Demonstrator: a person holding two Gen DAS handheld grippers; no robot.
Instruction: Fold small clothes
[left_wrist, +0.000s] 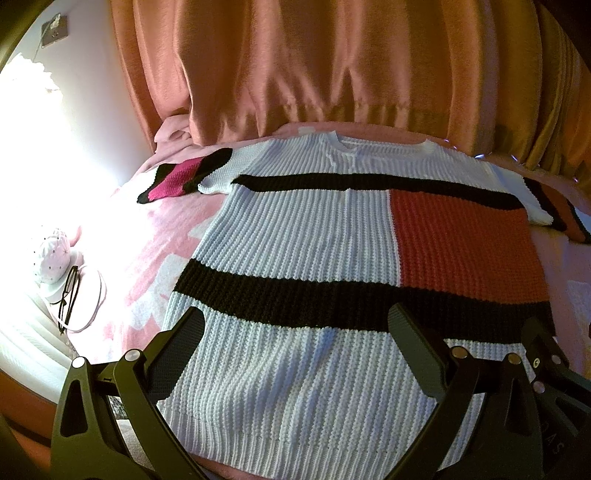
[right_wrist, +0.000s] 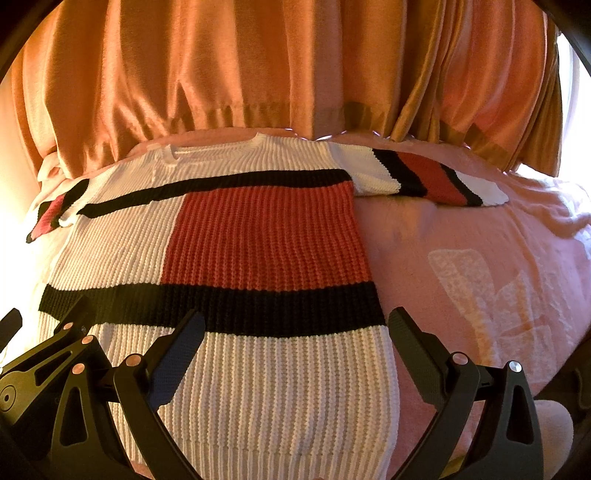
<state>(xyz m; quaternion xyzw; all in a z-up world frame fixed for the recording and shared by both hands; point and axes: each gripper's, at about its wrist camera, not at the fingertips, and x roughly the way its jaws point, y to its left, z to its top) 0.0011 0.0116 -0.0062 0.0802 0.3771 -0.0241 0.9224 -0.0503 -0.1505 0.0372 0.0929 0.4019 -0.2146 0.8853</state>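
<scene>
A white knit sweater (left_wrist: 295, 243) with black stripes and a red block lies flat on a pink blanket, neck far, hem near. It also shows in the right wrist view (right_wrist: 122, 254). Its left sleeve (left_wrist: 184, 177) has a magenta band; its right sleeve (right_wrist: 424, 177) has a red band. My left gripper (left_wrist: 295, 325) is open and empty, just above the sweater's lower left part. My right gripper (right_wrist: 295, 325) is open and empty above the lower right part, near the hem's right edge. The right gripper's body shows in the left view (left_wrist: 546, 369).
An orange curtain (left_wrist: 332, 66) hangs behind the bed. The pink blanket (right_wrist: 480, 266) spreads to the right of the sweater. A white cap (left_wrist: 51, 254) and black-framed glasses (left_wrist: 70, 291) lie at the left, near a bright lamp.
</scene>
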